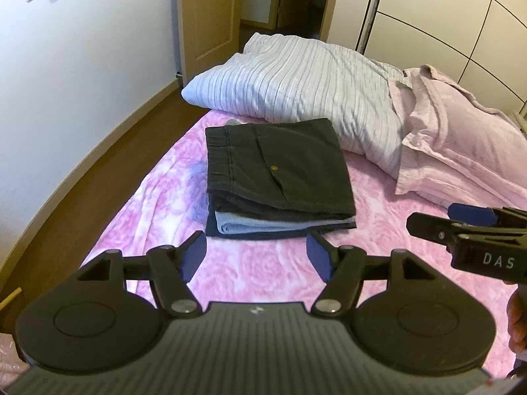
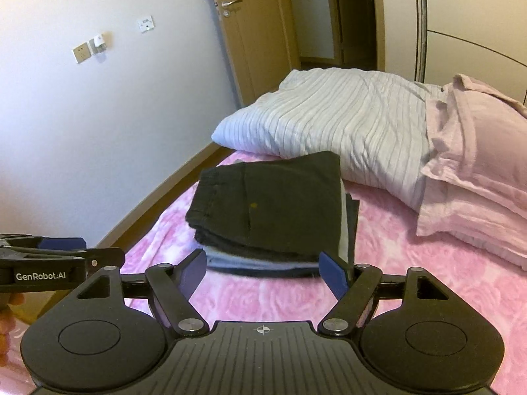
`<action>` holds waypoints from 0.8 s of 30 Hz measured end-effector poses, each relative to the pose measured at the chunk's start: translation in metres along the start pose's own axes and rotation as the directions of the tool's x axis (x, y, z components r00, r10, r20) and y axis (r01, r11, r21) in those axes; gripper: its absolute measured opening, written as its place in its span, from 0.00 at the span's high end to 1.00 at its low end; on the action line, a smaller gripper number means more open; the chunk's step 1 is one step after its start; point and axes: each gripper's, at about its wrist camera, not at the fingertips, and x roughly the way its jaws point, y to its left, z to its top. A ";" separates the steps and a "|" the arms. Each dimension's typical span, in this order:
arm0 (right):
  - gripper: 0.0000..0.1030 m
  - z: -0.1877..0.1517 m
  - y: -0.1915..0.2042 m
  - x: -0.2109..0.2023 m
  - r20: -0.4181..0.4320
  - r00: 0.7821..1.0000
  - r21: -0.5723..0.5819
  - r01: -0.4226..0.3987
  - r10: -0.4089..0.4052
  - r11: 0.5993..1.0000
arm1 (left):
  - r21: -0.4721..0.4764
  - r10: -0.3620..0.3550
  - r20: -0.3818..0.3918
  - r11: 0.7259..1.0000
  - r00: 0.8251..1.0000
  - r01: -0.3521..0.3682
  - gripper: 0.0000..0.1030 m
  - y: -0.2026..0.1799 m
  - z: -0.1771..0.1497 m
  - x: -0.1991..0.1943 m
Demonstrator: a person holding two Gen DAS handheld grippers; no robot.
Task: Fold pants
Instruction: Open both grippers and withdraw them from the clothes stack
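- Fingers of our left gripper point(image 1: 255, 256) stand spread and empty in the left wrist view, above the pink bed point(image 1: 270, 273); the folded dark pants point(image 1: 280, 168) top a small clothes stack just beyond, near a striped pillow point(image 1: 296, 75).
- From the right wrist, our right gripper point(image 2: 263, 271) is spread wide, holding nothing, the pants point(image 2: 273, 204) ahead.

The left hand-held gripper point(image 1: 255, 256) is tilted downward, its blue-padded jaws apart and empty. The right hand-held gripper point(image 2: 263, 271) is alongside, jaws wide and empty.

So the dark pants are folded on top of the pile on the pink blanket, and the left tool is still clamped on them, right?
Not clamped. The left tool is open and clear of the dark pants, as the left wrist view shows. They do lie folded atop the pile on the pink blanket.
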 end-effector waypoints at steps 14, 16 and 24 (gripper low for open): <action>0.30 -0.038 -0.001 -0.090 -0.016 1.000 -0.011 -0.024 0.024 1.000 | 0.013 0.006 0.041 1.000 0.999 -0.006 0.33 -0.039 -0.047 -0.090; 0.30 -0.045 -0.002 -0.099 -0.018 0.999 -0.015 -0.029 0.029 0.999 | 0.013 0.005 0.045 1.000 0.999 -0.005 0.33 -0.044 -0.055 -0.099; 0.30 -0.065 0.001 -0.130 -0.028 0.998 -0.042 -0.056 0.055 0.998 | 0.002 0.007 0.056 1.000 0.998 -0.007 0.32 -0.059 -0.081 -0.128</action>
